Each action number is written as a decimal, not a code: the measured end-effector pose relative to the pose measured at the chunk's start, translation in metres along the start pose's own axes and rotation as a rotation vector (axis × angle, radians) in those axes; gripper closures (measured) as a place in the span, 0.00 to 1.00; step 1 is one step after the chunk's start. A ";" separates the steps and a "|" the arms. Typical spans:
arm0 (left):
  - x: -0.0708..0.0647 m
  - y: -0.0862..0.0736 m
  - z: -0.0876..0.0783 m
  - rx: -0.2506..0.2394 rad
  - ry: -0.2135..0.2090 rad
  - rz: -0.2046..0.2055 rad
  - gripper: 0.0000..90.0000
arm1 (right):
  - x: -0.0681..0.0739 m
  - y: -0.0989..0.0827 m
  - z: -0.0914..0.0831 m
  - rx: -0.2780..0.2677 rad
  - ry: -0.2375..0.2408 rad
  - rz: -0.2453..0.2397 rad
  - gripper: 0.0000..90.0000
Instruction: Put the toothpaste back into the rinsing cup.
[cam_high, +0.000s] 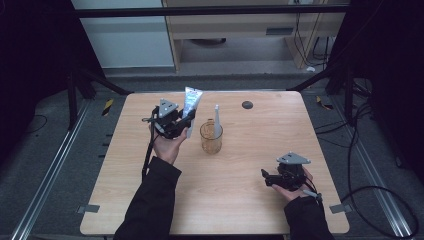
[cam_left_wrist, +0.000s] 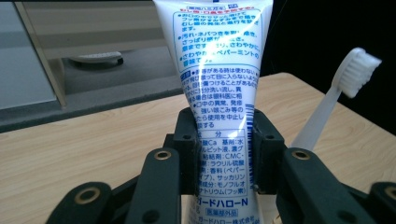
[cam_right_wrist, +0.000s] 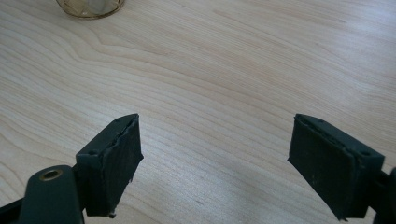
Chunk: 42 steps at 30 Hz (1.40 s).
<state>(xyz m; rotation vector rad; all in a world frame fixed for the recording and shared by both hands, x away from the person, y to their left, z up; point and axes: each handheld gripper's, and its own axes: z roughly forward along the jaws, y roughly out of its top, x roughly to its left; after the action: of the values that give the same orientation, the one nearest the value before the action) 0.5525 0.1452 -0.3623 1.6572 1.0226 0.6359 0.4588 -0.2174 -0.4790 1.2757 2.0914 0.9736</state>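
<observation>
2 black jaws of the left gripper (cam_left_wrist: 224, 154) clamp a toothpaste tube (cam_left_wrist: 219, 88) upright above the table (cam_high: 260, 200), just left of the amber cup (cam_high: 211, 137). It looks light, soft and slick (grip low, near the firmer cap end). The cup holds 1 toothbrush (cam_high: 217, 120). The right gripper (cam_right_wrist: 233, 163) rests spread, holding nothing.

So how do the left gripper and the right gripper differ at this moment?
The left gripper is clamped on the toothpaste tube, raised beside the cup; the right gripper holds nothing, its jaws wide apart, low over the table. Both are black and hand-held.
</observation>
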 end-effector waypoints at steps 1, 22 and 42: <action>0.000 0.000 0.002 -0.005 -0.005 -0.002 0.76 | 0.000 0.000 0.000 0.001 0.002 0.001 0.19; -0.020 0.002 0.040 -0.078 0.003 -0.004 0.76 | -0.001 0.000 0.000 -0.003 0.001 0.003 0.19; -0.024 -0.013 0.066 -0.046 -0.014 -0.012 0.76 | -0.002 -0.001 0.002 0.001 0.003 -0.004 0.19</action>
<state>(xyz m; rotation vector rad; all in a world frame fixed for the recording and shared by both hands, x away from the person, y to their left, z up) 0.5900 0.0927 -0.3939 1.6117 1.0005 0.6349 0.4602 -0.2187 -0.4808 1.2702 2.0966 0.9736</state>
